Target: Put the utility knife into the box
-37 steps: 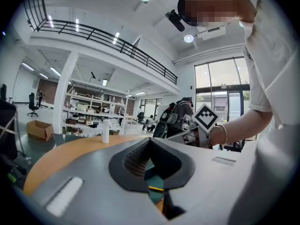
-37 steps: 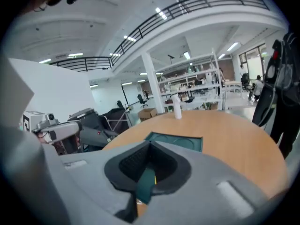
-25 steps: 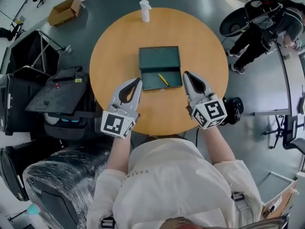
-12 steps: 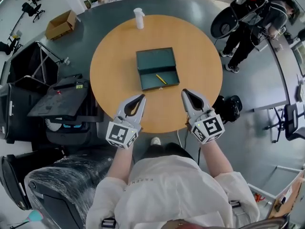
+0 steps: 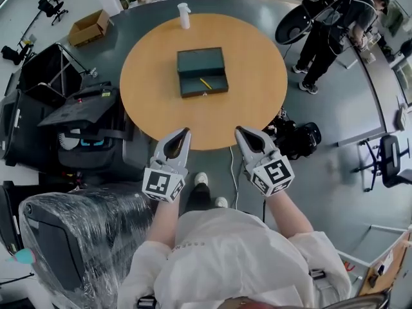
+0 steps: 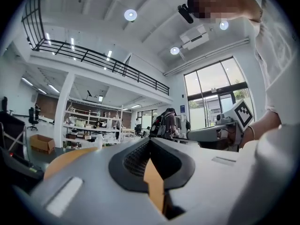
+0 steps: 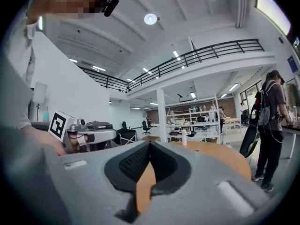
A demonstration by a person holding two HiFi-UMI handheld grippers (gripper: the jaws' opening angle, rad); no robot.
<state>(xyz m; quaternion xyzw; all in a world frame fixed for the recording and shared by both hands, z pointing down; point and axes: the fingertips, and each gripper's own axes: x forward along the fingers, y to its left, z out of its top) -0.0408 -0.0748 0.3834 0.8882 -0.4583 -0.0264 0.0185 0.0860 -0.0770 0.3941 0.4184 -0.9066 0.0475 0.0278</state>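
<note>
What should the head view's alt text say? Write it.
An open green box holding a yellow utility knife sits on a round wooden table; the left gripper and right gripper, both shut and empty, hover at its near edge.

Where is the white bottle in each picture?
Head view: the bottle is at the top, on the far edge of the table.
Left gripper view: tiny, left of the middle.
Right gripper view: tiny, just right of the middle.
Shared landmark: the round orange table under it.
</note>
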